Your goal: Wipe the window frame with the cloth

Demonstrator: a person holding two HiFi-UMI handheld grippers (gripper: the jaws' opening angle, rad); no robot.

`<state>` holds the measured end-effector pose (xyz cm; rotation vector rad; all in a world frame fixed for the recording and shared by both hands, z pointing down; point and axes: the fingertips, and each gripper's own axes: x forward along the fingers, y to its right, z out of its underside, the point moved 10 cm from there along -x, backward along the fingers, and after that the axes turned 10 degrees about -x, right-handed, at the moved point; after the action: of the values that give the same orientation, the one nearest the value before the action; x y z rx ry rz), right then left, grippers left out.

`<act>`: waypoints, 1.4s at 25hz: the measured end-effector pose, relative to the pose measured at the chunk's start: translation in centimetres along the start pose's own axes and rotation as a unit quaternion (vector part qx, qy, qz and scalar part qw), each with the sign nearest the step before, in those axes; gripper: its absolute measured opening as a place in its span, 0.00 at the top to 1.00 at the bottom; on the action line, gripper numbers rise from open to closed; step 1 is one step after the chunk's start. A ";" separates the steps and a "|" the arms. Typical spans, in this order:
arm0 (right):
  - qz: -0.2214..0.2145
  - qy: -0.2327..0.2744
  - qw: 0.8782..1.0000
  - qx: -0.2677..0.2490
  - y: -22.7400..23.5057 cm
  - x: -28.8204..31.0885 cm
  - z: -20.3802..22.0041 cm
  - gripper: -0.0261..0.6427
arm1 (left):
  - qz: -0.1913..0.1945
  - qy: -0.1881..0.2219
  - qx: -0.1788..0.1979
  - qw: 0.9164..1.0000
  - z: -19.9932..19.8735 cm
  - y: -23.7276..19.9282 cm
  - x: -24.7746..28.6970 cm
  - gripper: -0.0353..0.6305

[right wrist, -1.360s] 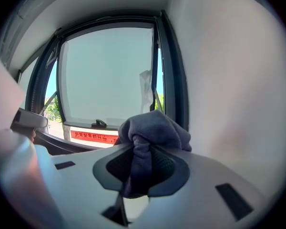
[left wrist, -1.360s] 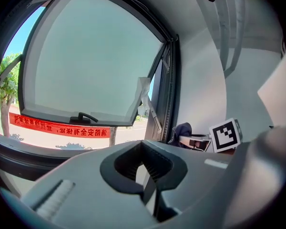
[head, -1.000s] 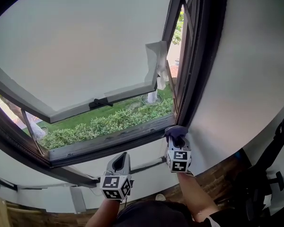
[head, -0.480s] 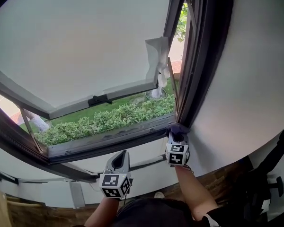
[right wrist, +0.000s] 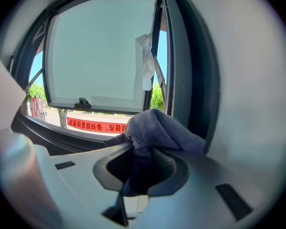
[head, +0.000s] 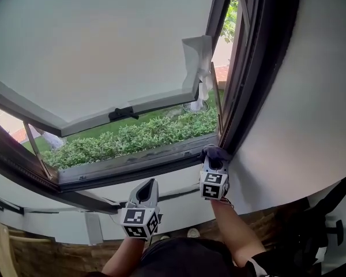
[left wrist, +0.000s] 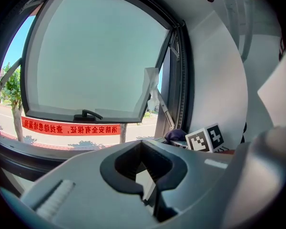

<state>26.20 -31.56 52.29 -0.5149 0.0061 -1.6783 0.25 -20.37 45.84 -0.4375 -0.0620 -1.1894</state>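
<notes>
Pinching the dark cloth (head: 215, 153) in a bunch, the right hand-held gripper (head: 214, 163) holds it against the lower right corner of the window frame (head: 245, 91), probably so the wad reaches into the angle. The left hand-held gripper (head: 146, 189), at lower centre, hangs below the frame, jaws pressed together on nothing, likely kept clear of the wiping.

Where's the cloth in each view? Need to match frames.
Head view: cloth lower centre-right, at the window frame's bottom right corner, at the right gripper's tips.
Left gripper view: small dark lump right of centre, just left of the right gripper's marker cube.
Right gripper view: centre foreground, clamped in the jaws.
Shared landmark: white paper scrap on the open sash's corner, in all three.
</notes>
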 end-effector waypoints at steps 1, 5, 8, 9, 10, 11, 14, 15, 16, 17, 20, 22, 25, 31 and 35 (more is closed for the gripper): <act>0.000 0.001 1.000 0.011 -0.1 0.1 0.0 0.85 | 0.000 0.000 0.000 1.000 0.0 0.0 0.0 0.93; -0.005 0.001 0.999 0.053 -0.4 0.3 -0.1 0.85 | 0.001 -0.003 0.003 1.000 0.0 0.0 0.1 0.93; -0.018 -0.003 0.998 0.055 -0.5 0.5 -0.5 0.85 | 0.005 -0.005 0.008 1.000 0.0 0.1 0.1 0.93; -0.019 -0.007 0.998 0.054 -0.5 0.6 -0.6 0.85 | 0.005 -0.004 0.009 1.000 0.0 0.0 0.0 0.93; -0.016 -0.011 0.998 0.057 -0.5 0.8 -0.7 0.85 | 0.005 -0.003 0.010 1.000 -0.1 0.0 -0.1 0.93; -0.010 -0.014 0.998 0.061 -0.5 0.9 -0.7 0.85 | 0.003 -0.002 0.010 1.000 -0.2 -0.2 -0.2 0.93; 0.002 -0.016 0.998 0.068 -0.6 1.0 -0.8 0.85 | 0.001 -0.002 0.008 1.000 -0.3 -0.6 -0.5 0.93; 0.002 -0.015 0.998 0.068 -0.7 1.0 -0.9 0.85 | 0.000 -0.003 0.007 1.000 -0.3 -0.7 -0.6 0.93; 0.002 -0.014 0.998 0.067 -0.7 1.0 -1.0 0.85 | -0.001 -0.004 0.007 1.000 -0.2 -0.8 -0.7 0.93; 0.003 -0.013 0.998 0.068 -0.7 1.1 -1.0 0.85 | -0.002 -0.005 0.006 1.000 -0.2 -0.9 -0.7 0.93; 0.010 -0.018 0.996 0.087 -0.5 1.4 -1.1 0.85 | 0.000 -0.008 0.005 1.000 0.1 -0.9 -0.8 0.93; 0.023 -0.024 0.994 0.104 -0.5 1.6 -1.2 0.86 | 0.000 -0.010 0.005 1.000 0.3 -0.9 -1.0 0.93; 0.029 -0.030 0.993 0.110 -0.6 1.7 -1.4 0.86 | -0.004 -0.012 0.001 1.000 0.5 -1.2 -1.3 0.93; 0.043 -0.041 0.997 0.058 -0.9 2.1 -2.8 0.86 | -0.002 -0.019 -0.001 1.000 0.8 -1.3 -1.4 0.93; 0.029 -0.056 0.998 0.022 -1.0 2.3 -3.4 0.86 | 0.005 -0.021 0.000 1.000 1.0 -0.7 -1.2 0.93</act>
<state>23.92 -34.51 50.26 -0.5709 -0.0961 -1.5868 -0.67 -19.17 46.66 -0.4625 -0.0965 -1.1714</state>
